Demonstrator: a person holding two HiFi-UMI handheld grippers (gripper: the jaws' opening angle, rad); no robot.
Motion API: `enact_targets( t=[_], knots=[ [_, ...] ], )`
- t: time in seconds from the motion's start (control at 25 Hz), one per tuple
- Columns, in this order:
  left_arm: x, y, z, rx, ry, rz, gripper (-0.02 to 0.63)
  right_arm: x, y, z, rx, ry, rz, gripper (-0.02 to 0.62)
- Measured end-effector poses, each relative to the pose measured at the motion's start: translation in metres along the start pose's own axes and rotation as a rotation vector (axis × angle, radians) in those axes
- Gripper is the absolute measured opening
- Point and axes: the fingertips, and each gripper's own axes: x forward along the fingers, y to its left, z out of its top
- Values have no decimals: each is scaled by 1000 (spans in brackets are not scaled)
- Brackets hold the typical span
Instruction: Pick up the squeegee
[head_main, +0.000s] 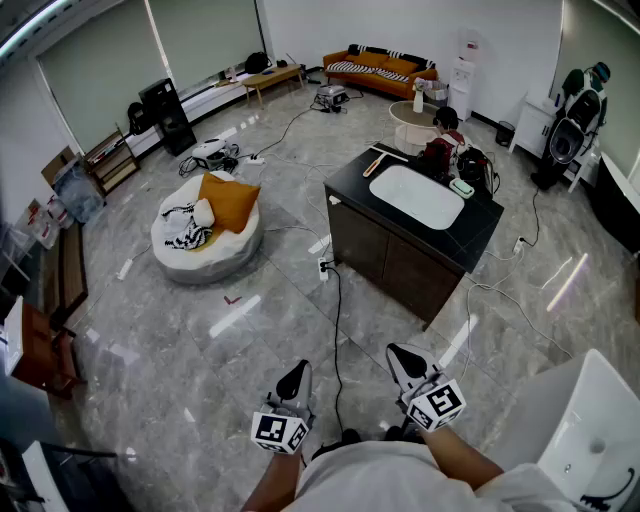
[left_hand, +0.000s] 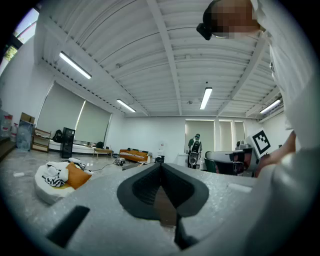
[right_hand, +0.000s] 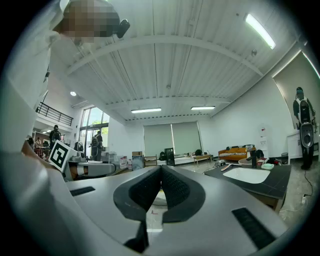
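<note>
The squeegee (head_main: 376, 163), with a tan handle, lies on the far left corner of a black counter (head_main: 480, 232), beside its white sink (head_main: 417, 196). In the right gripper view the squeegee (right_hand: 226, 167) shows small, to the right of the jaws, on the same counter (right_hand: 274, 183). Both grippers are held close to the person's body, several steps short of the counter. My left gripper (head_main: 296, 372) (left_hand: 161, 167) is shut and holds nothing. My right gripper (head_main: 400, 355) (right_hand: 161, 169) is shut and empty too. Both point level across the room.
A round white beanbag (head_main: 207, 228) with an orange cushion lies on the floor at the left. Black cables (head_main: 335, 300) run over the grey floor toward the counter. An orange sofa (head_main: 378, 70) stands at the back. A white fixture (head_main: 590, 430) stands at the near right.
</note>
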Motion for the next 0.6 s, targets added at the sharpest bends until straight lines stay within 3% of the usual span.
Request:
enact_targets(
  t=[0.28,0.6],
  knots=[
    [-7,29,-12,-21,11,-7,15,18,17,-9,-4,18,6,14],
    [15,41,-19,-60,30,-53,15,31,5,-5,18,-6,5,15]
  ],
)
